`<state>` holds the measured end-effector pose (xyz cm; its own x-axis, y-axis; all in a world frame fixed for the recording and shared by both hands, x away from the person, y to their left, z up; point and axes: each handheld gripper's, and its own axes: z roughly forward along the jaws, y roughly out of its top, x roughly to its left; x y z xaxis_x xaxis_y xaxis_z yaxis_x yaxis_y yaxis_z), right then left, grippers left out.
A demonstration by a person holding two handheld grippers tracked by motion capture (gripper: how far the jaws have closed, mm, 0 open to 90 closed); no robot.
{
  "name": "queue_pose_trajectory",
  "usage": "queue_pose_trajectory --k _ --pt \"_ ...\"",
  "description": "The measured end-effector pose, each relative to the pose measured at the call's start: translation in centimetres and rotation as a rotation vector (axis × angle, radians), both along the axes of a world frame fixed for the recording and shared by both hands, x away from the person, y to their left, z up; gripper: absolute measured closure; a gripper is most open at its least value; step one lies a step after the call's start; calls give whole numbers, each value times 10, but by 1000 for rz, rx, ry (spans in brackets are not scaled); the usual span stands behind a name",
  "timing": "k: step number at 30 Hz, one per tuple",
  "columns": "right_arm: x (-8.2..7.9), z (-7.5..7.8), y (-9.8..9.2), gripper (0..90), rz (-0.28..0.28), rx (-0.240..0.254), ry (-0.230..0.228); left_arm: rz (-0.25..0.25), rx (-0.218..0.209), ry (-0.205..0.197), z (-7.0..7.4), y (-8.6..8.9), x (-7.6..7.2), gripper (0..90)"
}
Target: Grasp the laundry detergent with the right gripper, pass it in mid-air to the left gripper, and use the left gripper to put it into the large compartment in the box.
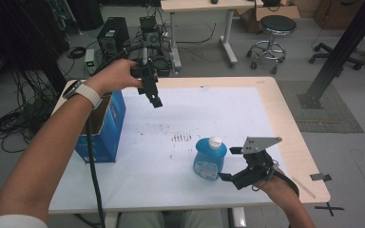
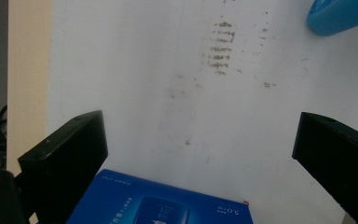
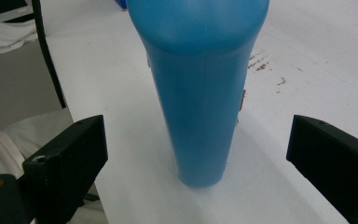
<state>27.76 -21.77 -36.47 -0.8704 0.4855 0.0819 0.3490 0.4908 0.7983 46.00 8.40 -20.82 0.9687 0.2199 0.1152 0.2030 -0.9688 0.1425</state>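
At far left, a blue carton (image 1: 105, 128) stands at the table (image 1: 294, 142) edge. Above and just right of it, the left gripper (image 1: 156, 100) hangs over the white mat (image 1: 209, 109), jaws spread wide and holding nothing; its own view looks down on the carton's top. Centre right, a blue bottle (image 1: 209, 158) with a white cap (image 1: 215, 141) stands upright on the mat. Just right of it, the right gripper (image 1: 229, 164) points at the bottle, jaws apart on either side of it, not touching.
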Motion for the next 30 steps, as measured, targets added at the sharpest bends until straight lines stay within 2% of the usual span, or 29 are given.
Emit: queue_pose_trajectory --k 14,30 --pt "1 -7 3 53 -7 22 -15 0 0 6 -2 0 1 37" --pt "9 -21 21 56 -10 69 -29 1 3 6 -3 0 1 37"
